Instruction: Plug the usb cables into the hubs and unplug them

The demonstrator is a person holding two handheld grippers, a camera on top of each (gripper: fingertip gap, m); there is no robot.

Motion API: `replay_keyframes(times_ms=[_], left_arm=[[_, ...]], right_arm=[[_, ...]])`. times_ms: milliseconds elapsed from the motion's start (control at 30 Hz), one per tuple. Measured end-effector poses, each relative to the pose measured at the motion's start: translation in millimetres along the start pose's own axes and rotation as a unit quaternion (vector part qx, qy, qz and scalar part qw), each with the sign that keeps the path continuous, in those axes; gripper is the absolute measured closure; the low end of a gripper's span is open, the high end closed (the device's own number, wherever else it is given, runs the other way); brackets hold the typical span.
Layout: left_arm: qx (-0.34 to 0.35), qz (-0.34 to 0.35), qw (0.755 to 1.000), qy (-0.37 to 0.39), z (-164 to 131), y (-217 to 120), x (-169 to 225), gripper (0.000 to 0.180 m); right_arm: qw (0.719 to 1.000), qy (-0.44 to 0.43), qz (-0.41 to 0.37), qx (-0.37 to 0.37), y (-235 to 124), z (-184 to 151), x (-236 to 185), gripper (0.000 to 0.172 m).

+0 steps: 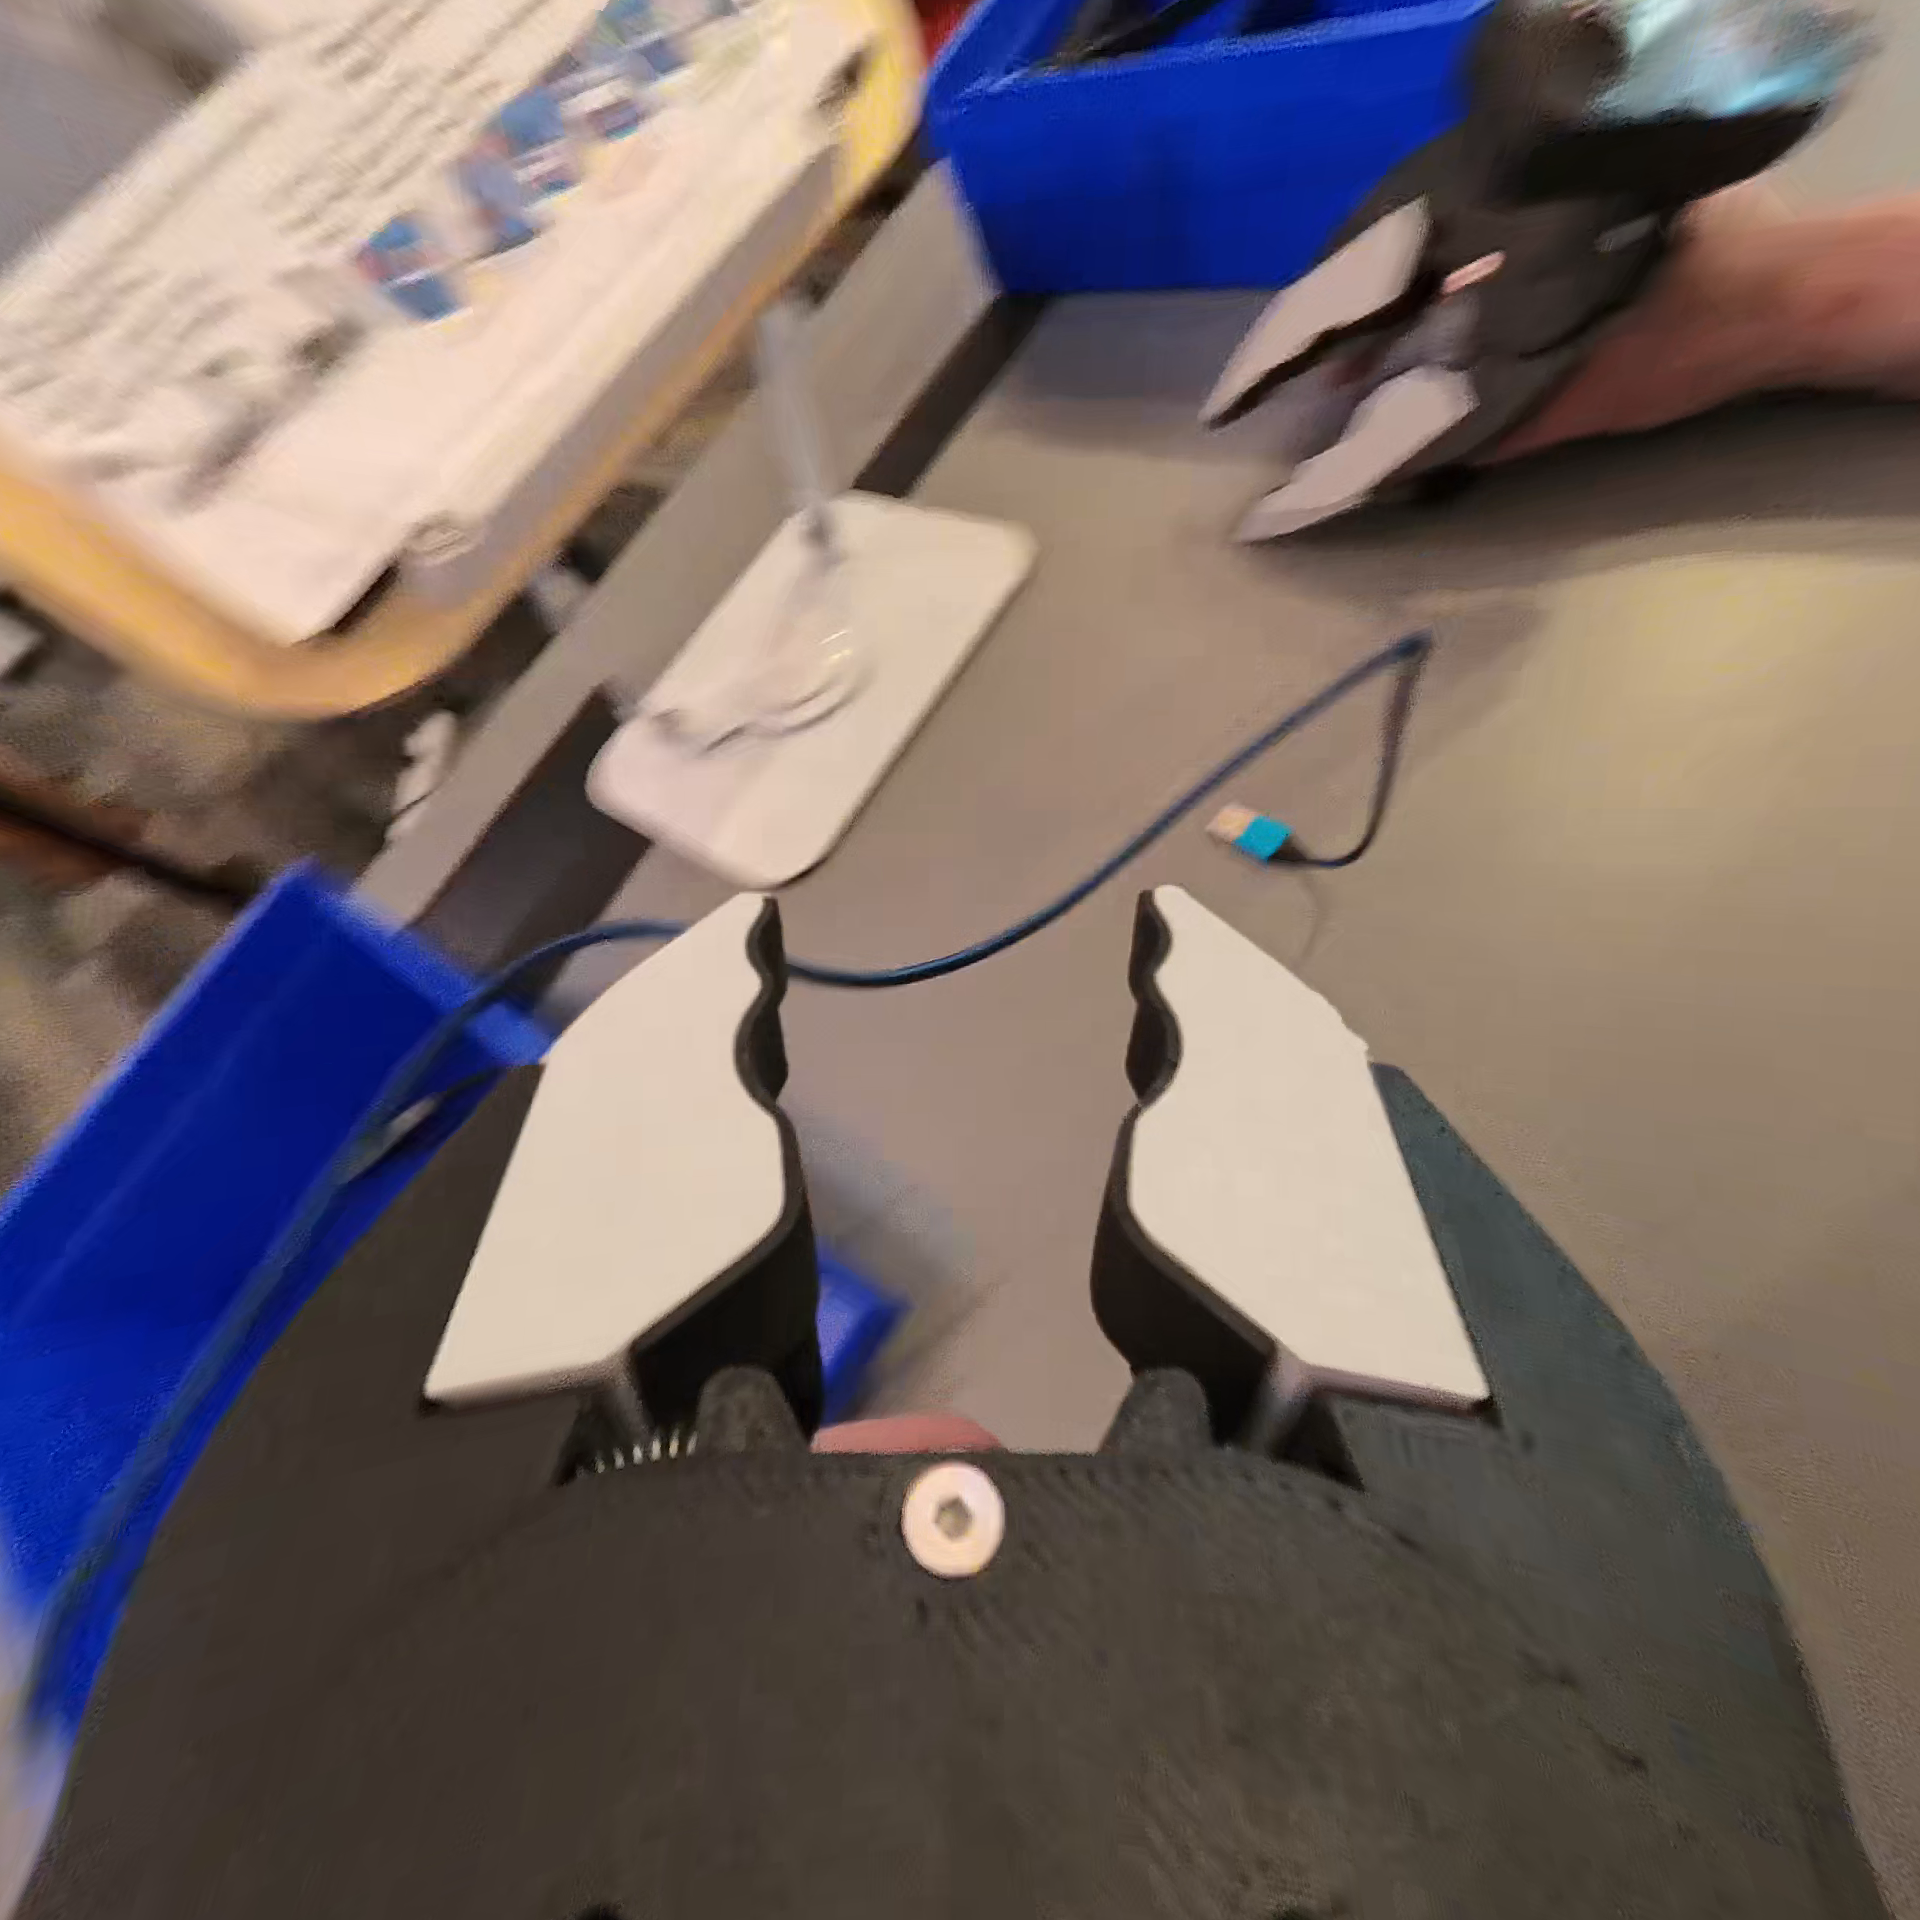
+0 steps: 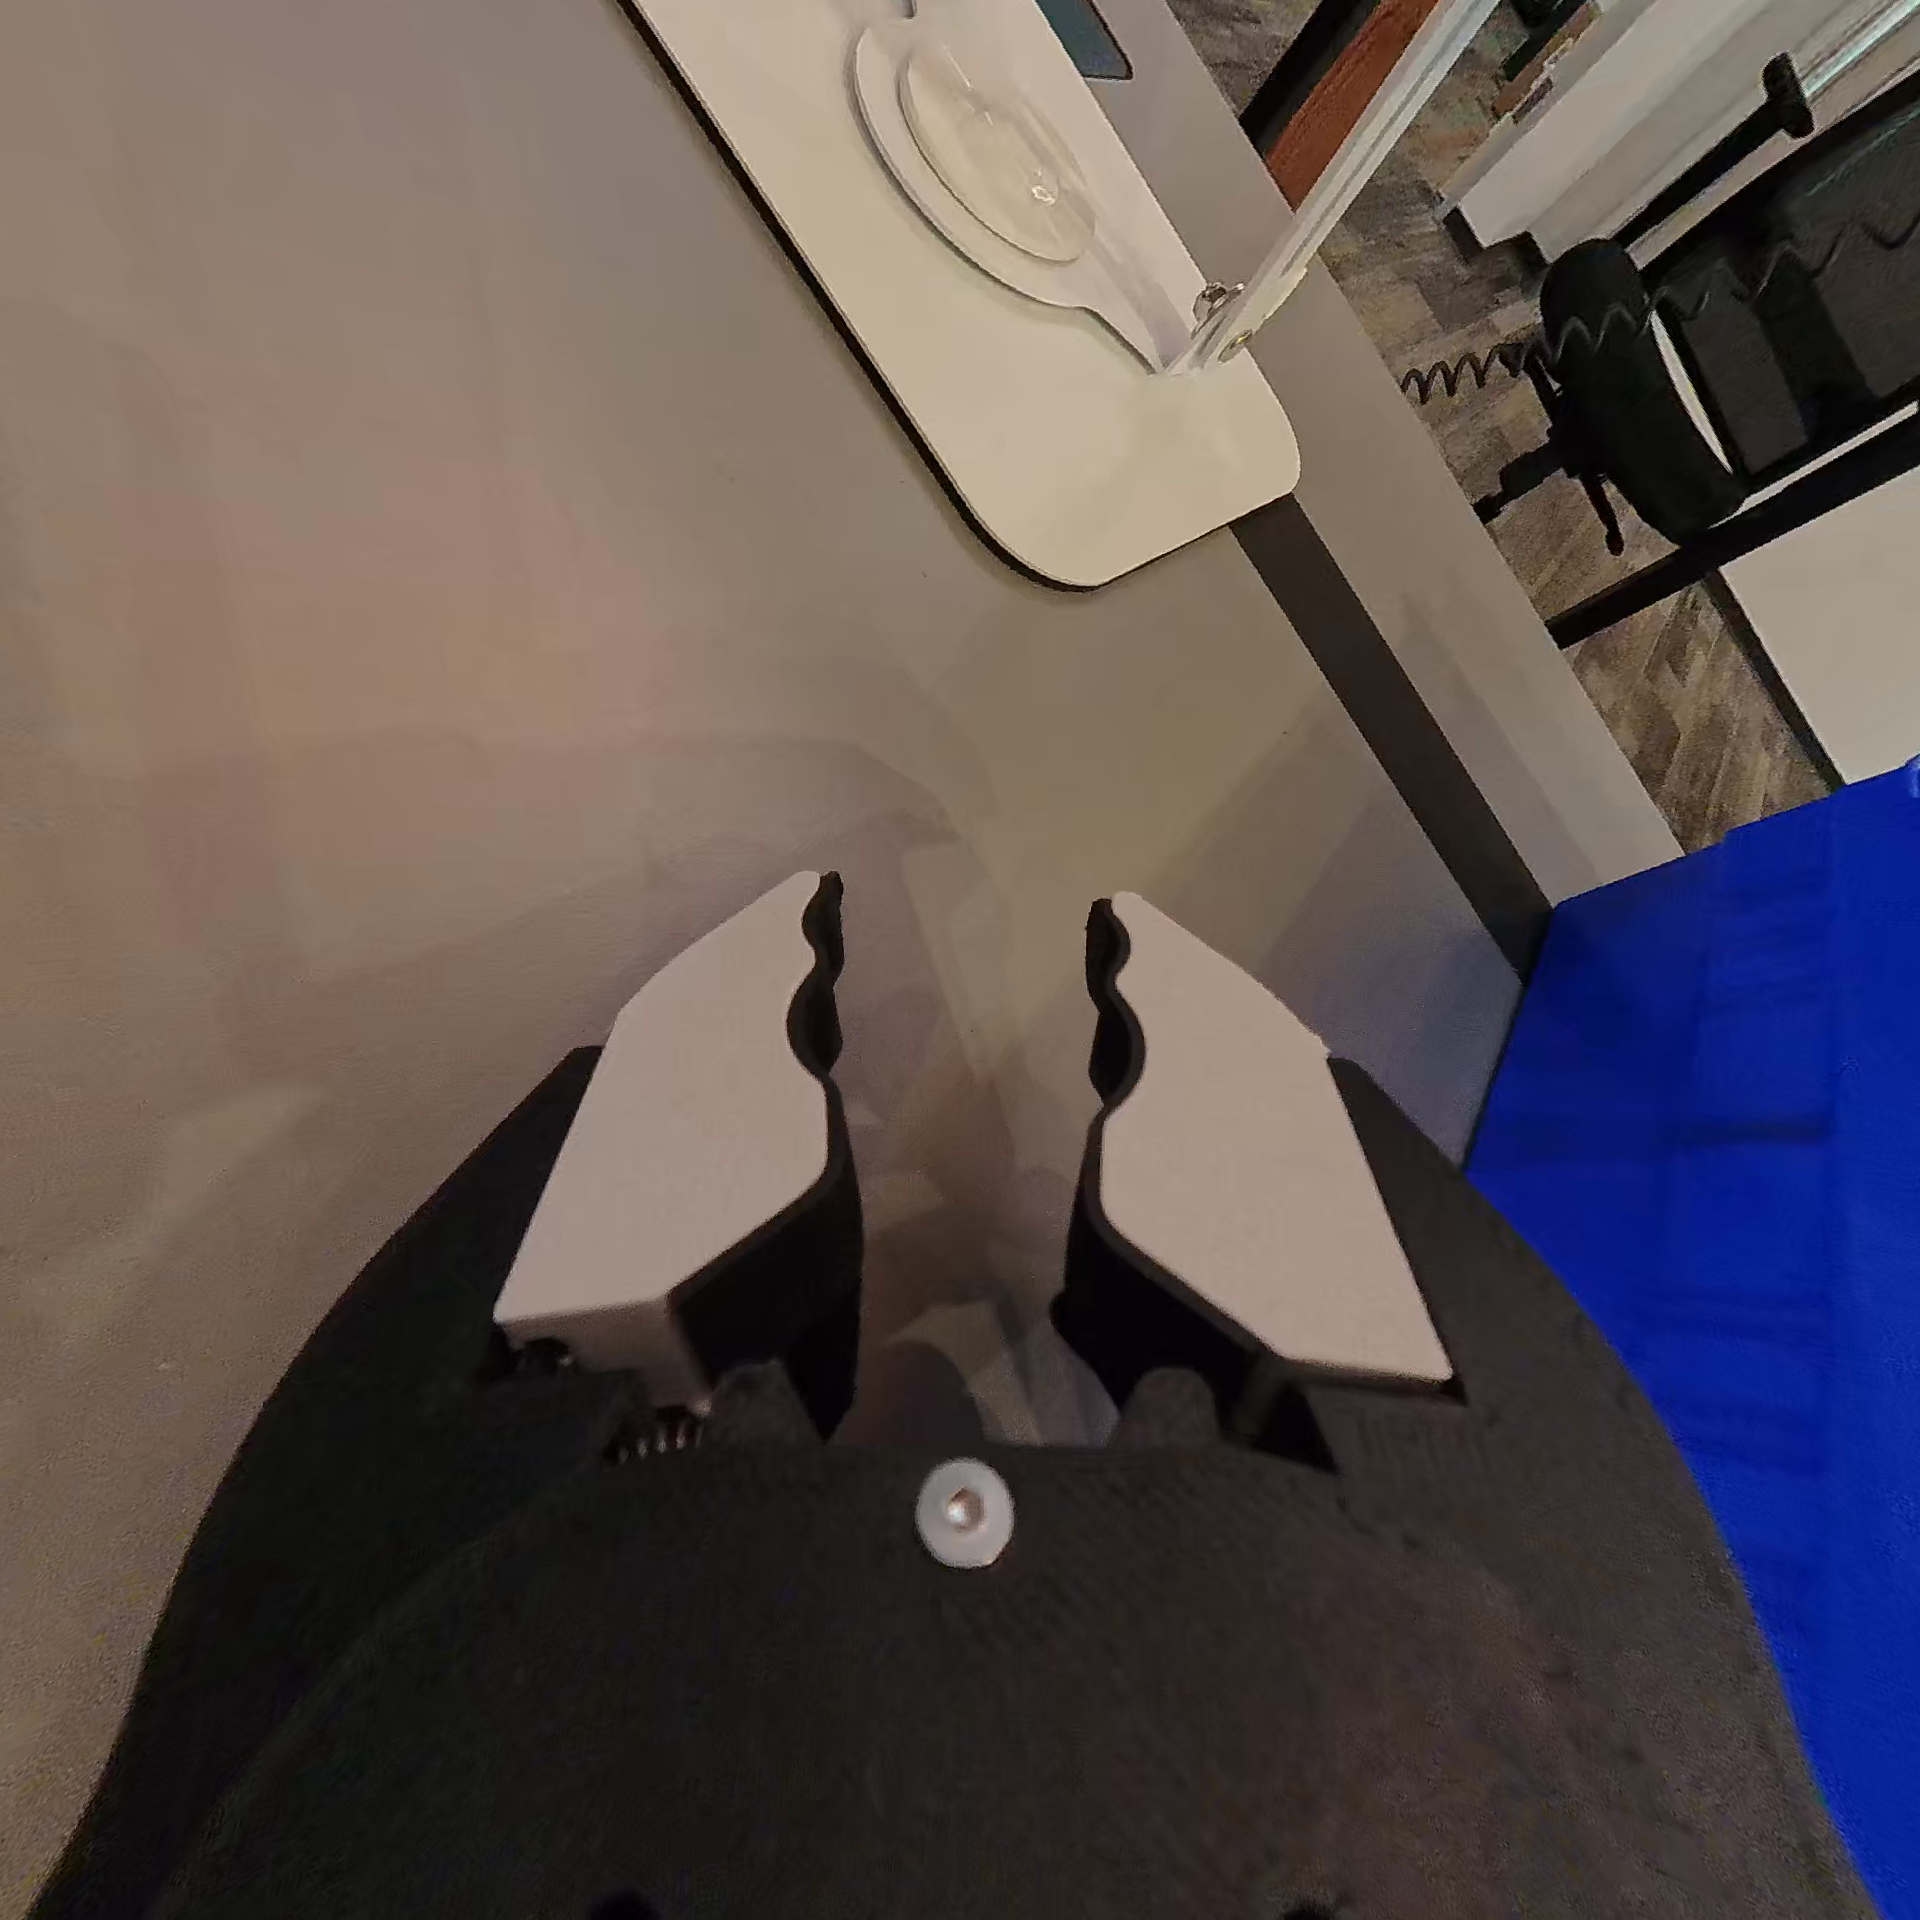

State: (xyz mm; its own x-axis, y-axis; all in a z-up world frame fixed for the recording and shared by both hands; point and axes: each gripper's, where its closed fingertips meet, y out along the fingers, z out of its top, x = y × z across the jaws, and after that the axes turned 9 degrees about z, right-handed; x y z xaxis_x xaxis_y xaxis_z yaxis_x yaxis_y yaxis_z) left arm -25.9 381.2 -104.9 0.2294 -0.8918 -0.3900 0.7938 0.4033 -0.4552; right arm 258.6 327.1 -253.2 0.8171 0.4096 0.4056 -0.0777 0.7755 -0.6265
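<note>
Reaching for the loose blue plug (image 1: 1252,834) with both tools released and empty, the left tool (image 1: 954,914) risks snagging the cable (image 1: 1039,935) slack across the tabletop (image 1: 1558,1039), dragging the plug away.

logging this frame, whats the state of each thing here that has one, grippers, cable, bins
left gripper: open, nothing between its fingers
right gripper: open, nothing held
blue usb cable: slack on the table, trailing to the near blue bin
usb plug: unplugged, lying flat on the table
near blue bin: contents hidden
far blue bin: contents too blurred to tell
</note>
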Motion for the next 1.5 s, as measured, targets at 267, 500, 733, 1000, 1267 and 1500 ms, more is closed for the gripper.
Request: replay_keyframes(times_ms=[267,500,733,1000,1267,1500], left_arm=[[-0.158,0.185,0.970,-0.018,-96.0,-20.8,-160.9,0.103],[-0.370,0.078,0.925,-0.029,-202.0,17.8,-161.4,0.101],[-0.447,0.026,0.894,0.012,-230.3,63.6,-142.5,0.139],[-0.451,0.038,0.890,0.053,-229.0,69.5,-147.5,0.170],[-0.373,0.120,0.920,0.019,-180.6,37.9,-172.2,0.172],[-0.314,0.159,0.935,0.031,-130.7,10.2,-186.4,0.175]], right_arm=[[1.000,-0.001,-0.003,0.000,0.6,-0.2,0.2,0.127],[1.000,-0.004,-0.005,-0.002,1.2,-0.6,0.3,0.130],[1.000,-0.007,-0.005,-0.003,2.0,-0.9,0.6,0.132],[1.000,-0.004,0.004,-0.004,2.4,-1.1,-0.7,0.135],[1.000,-0.002,0.013,-0.007,2.6,-1.1,-3.7,0.141],[1.000,-0.001,0.014,-0.007,2.5,-1.0,-3.6,0.142]])
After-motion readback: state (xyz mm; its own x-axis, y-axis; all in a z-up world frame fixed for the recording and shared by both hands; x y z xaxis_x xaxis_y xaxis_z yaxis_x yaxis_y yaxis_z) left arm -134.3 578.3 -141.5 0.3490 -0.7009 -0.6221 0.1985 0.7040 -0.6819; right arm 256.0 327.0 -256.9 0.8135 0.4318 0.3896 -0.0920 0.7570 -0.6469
